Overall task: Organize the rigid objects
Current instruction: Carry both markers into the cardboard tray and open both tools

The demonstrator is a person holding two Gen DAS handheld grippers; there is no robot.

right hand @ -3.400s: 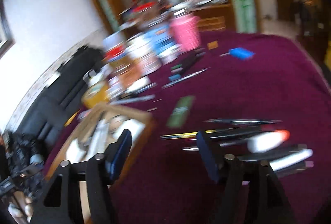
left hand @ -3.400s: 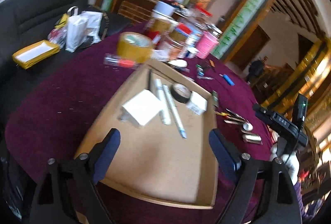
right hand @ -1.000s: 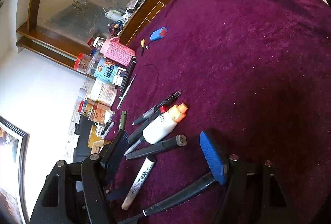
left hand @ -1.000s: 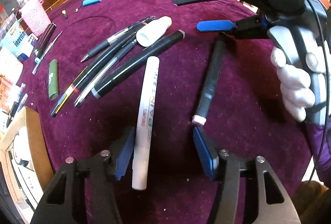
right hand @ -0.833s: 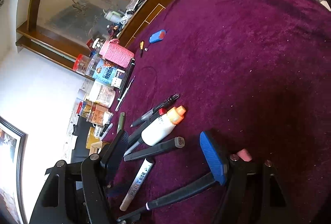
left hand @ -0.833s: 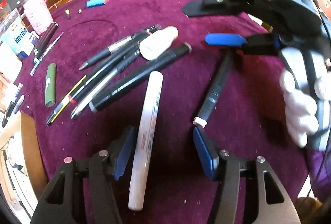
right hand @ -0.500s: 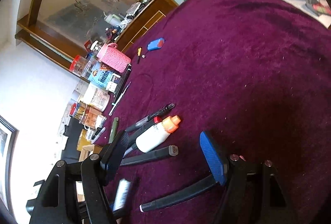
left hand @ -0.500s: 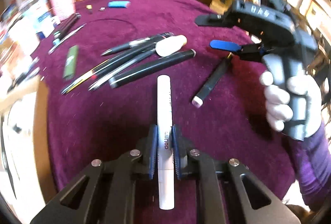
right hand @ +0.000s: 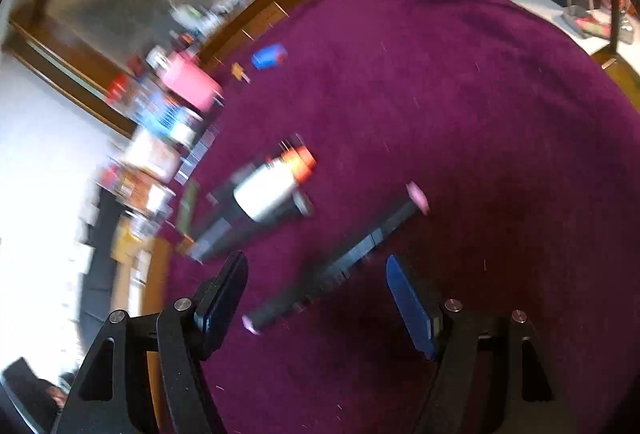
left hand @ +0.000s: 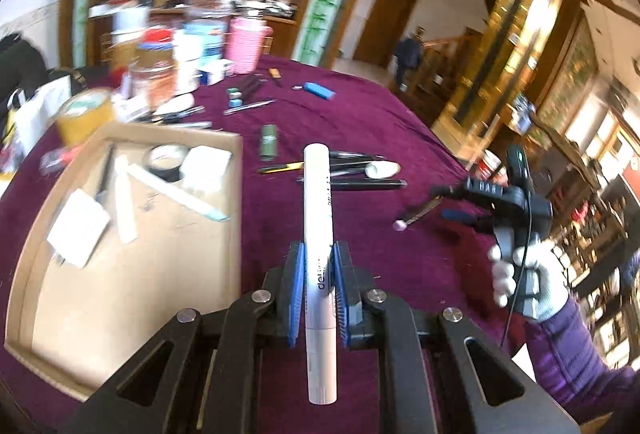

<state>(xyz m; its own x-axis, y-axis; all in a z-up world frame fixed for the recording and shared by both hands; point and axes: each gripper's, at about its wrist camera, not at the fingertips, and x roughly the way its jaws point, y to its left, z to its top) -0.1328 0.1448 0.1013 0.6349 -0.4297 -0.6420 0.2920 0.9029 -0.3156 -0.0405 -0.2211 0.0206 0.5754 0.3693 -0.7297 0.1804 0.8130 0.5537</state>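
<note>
purple tablecloth (left hand: 360,121), left hand-held gripper (left hand: 318,274) pinching white marker (left hand: 317,218), right hand-held gripper (right hand: 316,298) spread over black pen (right hand: 340,266)

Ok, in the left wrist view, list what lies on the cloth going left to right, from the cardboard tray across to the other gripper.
Cardboard tray → green lighter → white paint marker held in the left gripper → white bottle → black pen with a pink tip → right gripper.

Your near half of the shallow cardboard tray (left hand: 132,274) offers bare floor; its far half is blocked by white boxes (left hand: 78,228) and a tape roll (left hand: 166,161).
</note>
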